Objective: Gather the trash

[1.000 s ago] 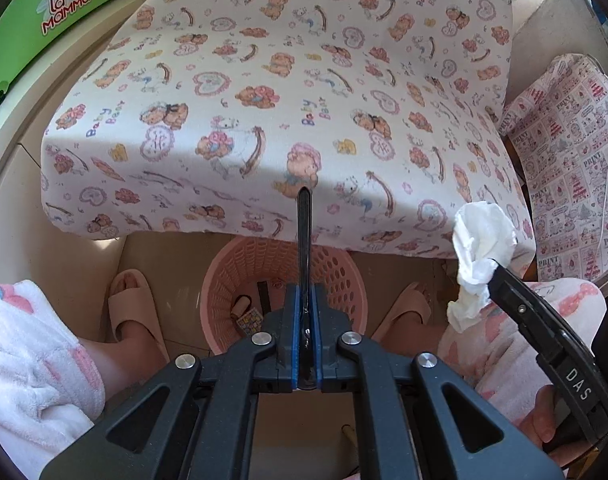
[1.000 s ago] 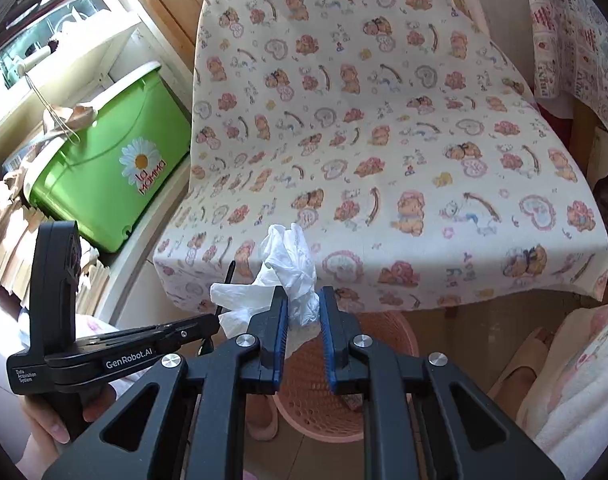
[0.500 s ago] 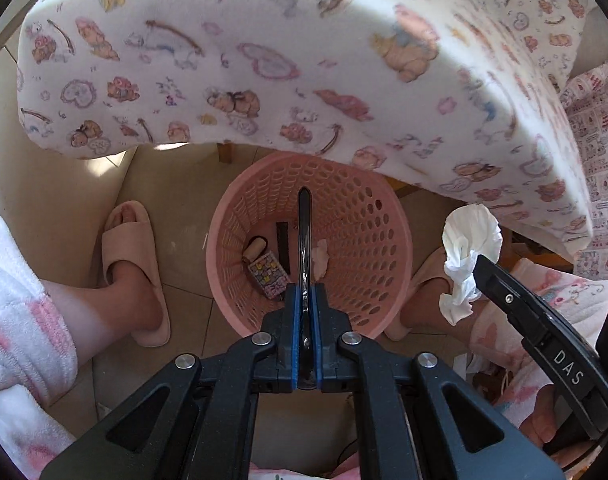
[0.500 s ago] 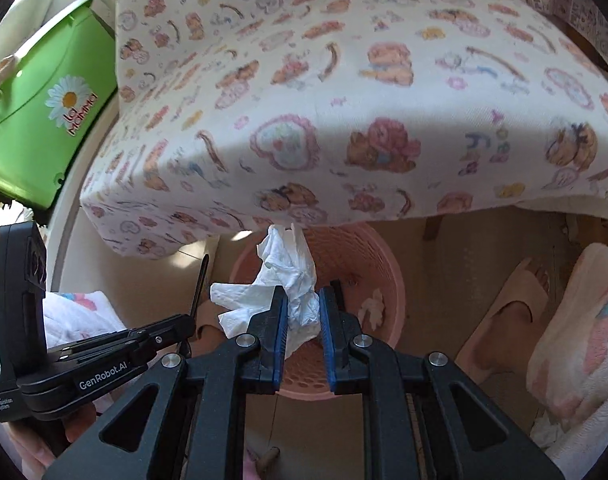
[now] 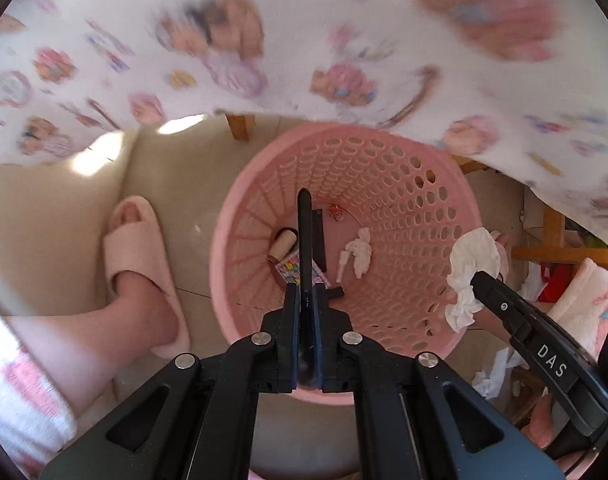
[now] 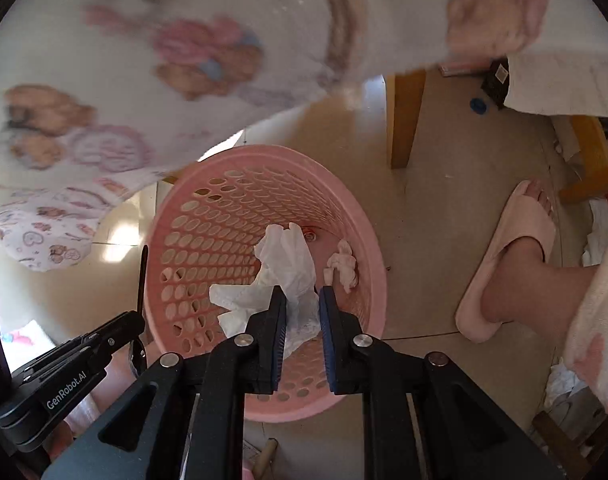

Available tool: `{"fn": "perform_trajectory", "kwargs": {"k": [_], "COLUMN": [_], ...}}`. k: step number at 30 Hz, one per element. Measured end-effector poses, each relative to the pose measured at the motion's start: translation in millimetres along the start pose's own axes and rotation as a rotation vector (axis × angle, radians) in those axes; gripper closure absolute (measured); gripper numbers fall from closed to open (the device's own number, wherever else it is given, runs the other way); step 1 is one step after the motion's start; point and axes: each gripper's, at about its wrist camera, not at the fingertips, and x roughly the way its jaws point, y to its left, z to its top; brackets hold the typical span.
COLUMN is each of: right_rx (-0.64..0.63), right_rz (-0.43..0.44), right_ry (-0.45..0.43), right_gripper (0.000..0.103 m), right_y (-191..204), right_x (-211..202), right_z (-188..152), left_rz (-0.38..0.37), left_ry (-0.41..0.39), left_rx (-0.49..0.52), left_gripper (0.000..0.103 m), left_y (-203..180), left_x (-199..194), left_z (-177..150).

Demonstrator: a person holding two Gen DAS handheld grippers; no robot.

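A pink perforated basket (image 5: 420, 216) stands on the floor under the table edge; it also shows in the right wrist view (image 6: 191, 240). My left gripper (image 5: 305, 292) is shut on a thin black strip (image 5: 304, 236) that points down into the basket. My right gripper (image 6: 300, 300) is shut on a crumpled white tissue (image 6: 287, 268) and holds it over the basket's mouth; the tissue also shows in the left wrist view (image 5: 470, 272). Inside the basket lie a small white tissue wad (image 5: 356, 254), a small roll (image 5: 281, 244) and a printed wrapper (image 5: 291, 270).
A cartoon-print cloth (image 5: 263, 40) hangs over the table just above the basket. Wooden table legs (image 6: 404, 116) stand behind. Feet in pink slippers (image 5: 137, 256) (image 6: 504, 256) stand either side of the basket. More white scraps (image 5: 496, 372) lie on the floor at right.
Both grippers have dropped from table height to just above the basket, below the cloth edge. The basket now fills the middle of both views. Both still hold their items.
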Motion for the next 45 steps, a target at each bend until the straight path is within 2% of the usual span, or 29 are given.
{"fn": "perform_trajectory", "kwargs": {"k": [3, 8, 11, 13, 14, 17, 20, 25, 30, 32, 40, 42, 45], "right_rx": [0.008, 0.016, 0.028, 0.029, 0.027, 0.022, 0.003, -0.037, -0.028, -0.040, -0.094, -0.112, -0.173], "right_rz": [0.001, 0.000, 0.011, -0.005, -0.013, -0.028, -0.032, -0.064, -0.064, -0.069, -0.070, -0.066, -0.070], "right_ry": [0.011, 0.015, 0.031, 0.028, 0.017, -0.008, -0.022, -0.070, -0.103, -0.100, -0.093, -0.136, -0.249], "right_gripper": [0.086, 0.085, 0.075, 0.053, 0.049, 0.047, 0.042, 0.022, 0.017, 0.017, 0.016, 0.016, 0.016], "right_y": [-4, -8, -9, -10, -9, -9, -6, 2, 2, 4, 12, 16, 24], "right_x": [12, 18, 20, 18, 17, 10, 1, -22, -50, -59, -87, -98, -125], "right_z": [1, 2, 2, 2, 1, 0, 0, -4, -6, -7, -30, -35, -41], "left_rz": [-0.022, -0.017, 0.000, 0.014, 0.015, 0.033, 0.065, 0.097, 0.111, 0.111, 0.128, 0.149, 0.159], "left_ry": [0.018, 0.038, 0.034, 0.024, 0.019, -0.013, -0.055, -0.135, -0.210, -0.237, -0.356, -0.403, -0.475], "left_rx": [-0.020, -0.034, -0.022, -0.023, -0.022, -0.016, -0.006, 0.010, 0.048, 0.056, 0.100, 0.090, 0.104], "left_gripper": [0.097, 0.096, 0.092, 0.091, 0.089, 0.083, 0.082, 0.081, 0.075, 0.066, 0.048, 0.040, 0.027], "left_y": [8, 9, 9, 6, 6, 5, 4, 4, 5, 7, 5, 4, 3], "left_x": [11, 17, 18, 15, 12, -1, -17, -48, -81, -94, -140, -154, -175], "left_z": [3, 2, 0, -2, -3, -6, -10, -16, -24, -28, -52, -58, -63]}}
